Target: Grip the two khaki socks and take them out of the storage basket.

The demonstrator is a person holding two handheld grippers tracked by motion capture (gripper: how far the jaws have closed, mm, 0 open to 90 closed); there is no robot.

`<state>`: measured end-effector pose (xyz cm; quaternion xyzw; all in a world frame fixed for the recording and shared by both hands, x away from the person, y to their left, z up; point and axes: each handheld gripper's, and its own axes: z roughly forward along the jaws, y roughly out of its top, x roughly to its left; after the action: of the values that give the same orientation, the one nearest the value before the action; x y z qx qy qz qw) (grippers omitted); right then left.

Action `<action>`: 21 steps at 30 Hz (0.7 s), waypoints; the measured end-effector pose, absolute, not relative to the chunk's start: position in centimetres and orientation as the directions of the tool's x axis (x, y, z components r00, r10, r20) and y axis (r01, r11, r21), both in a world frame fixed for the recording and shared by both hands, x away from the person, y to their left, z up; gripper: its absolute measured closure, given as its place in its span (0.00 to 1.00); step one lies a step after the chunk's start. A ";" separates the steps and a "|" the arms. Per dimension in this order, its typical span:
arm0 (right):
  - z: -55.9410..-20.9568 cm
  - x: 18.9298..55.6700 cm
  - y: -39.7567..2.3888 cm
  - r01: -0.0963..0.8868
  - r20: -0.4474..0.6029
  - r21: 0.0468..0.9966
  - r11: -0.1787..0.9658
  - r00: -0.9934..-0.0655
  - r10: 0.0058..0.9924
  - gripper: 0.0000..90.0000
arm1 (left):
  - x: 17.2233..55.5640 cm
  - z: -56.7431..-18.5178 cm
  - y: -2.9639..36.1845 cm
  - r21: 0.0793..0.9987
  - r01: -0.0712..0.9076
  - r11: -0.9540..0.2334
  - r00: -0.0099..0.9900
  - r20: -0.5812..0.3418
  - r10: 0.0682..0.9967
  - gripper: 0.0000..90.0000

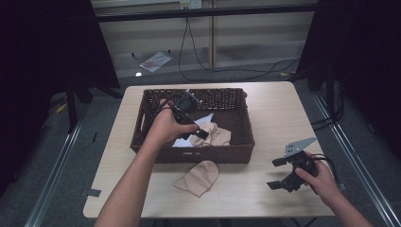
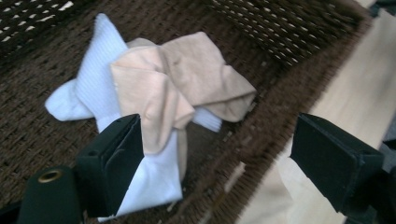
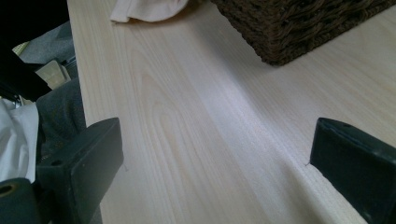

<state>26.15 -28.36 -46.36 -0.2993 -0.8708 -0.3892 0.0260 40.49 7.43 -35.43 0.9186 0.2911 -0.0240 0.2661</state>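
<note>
A dark brown wicker basket (image 1: 194, 154) stands in the middle of the light wooden table (image 1: 276, 113). Inside it a crumpled beige sock (image 2: 187, 70) lies on top of a white sock (image 2: 95, 70). My left gripper (image 1: 198, 132) hangs over the basket's inside, just above these socks, jaws wide apart with nothing between the pads. A second beige sock (image 1: 198, 177) lies on the table in front of the basket. My right gripper (image 1: 276, 173) hovers low over the table at the front right, open and empty (image 3: 217, 144).
The basket's corner (image 3: 299, 23) and the loose beige sock (image 3: 144, 7) lie ahead of the right gripper. Bare tabletop spreads to the right of the basket. Cables run across the floor beyond the table's far edge.
</note>
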 end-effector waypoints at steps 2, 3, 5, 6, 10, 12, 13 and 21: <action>-46.3 26.2 -28.4 0.542 0.278 0.663 0.516 -0.819 0.503 0.02 | 40.9 -35.8 7.3 0.478 0.562 -0.675 0.818 -0.202 0.538 0.19; -46.3 26.2 -28.4 0.541 0.280 0.665 0.515 -0.820 0.500 0.02 | 41.1 -35.9 7.3 0.480 0.562 -0.674 0.818 -0.201 0.539 0.19; -46.4 26.2 -28.4 0.542 0.279 0.663 0.516 -0.819 0.501 0.02 | 41.5 -36.2 7.2 0.475 0.569 -0.672 0.813 -0.200 0.547 0.19; -46.4 26.2 -28.4 0.544 0.283 0.665 0.513 -0.818 0.501 0.02 | 41.8 -36.4 7.2 0.472 0.572 -0.671 0.811 -0.202 0.549 0.19; -46.5 26.2 -28.4 0.542 0.282 0.664 0.516 -0.820 0.498 0.02 | 42.5 -37.1 7.0 0.467 0.584 -0.664 0.802 -0.209 0.559 0.18; -46.5 26.2 -28.4 0.542 0.284 0.666 0.513 -0.820 0.497 0.02 | 42.8 -37.4 6.8 0.470 0.585 -0.661 0.801 -0.208 0.561 0.19; -46.4 26.2 -28.4 0.541 0.280 0.663 0.517 -0.820 0.500 0.02 | 42.9 -37.6 6.8 0.475 0.588 -0.654 0.798 -0.208 0.566 0.19; -46.5 26.3 -28.4 0.542 0.282 0.664 0.516 -0.820 0.498 0.02 | 44.1 -39.2 6.7 0.474 0.609 -0.636 0.778 -0.203 0.594 0.20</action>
<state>26.28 -28.43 -46.49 -0.2986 -0.8701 -0.3911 0.0281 44.14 6.68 -39.16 0.9043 0.3326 -0.0140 0.2672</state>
